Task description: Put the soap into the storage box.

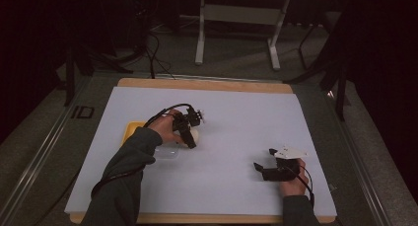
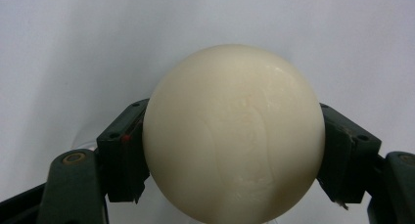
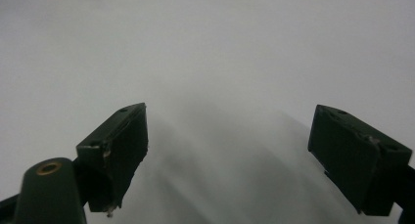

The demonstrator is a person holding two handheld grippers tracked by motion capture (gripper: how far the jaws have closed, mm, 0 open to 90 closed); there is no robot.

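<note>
Left gripper view: smooth cream-white ball (image 2: 234, 136) clamped by the left tongs (image 2: 234, 155) — right tongs (image 3: 244, 150) gape apart.

One cream-white ball (image 2: 234, 133) sits clamped between the jaws of the left gripper (image 1: 190, 137), and no second ball is in sight. There are two grippers in all, the other being the right gripper (image 1: 263, 162), with its jaws spread apart over bare surface. On the one white table (image 1: 236, 117) lie one yellow dish (image 1: 132, 131) and one clear plastic lid or tub (image 1: 167, 152), both just beside the left hand (image 1: 165, 130); two hands hold the tools.
</note>
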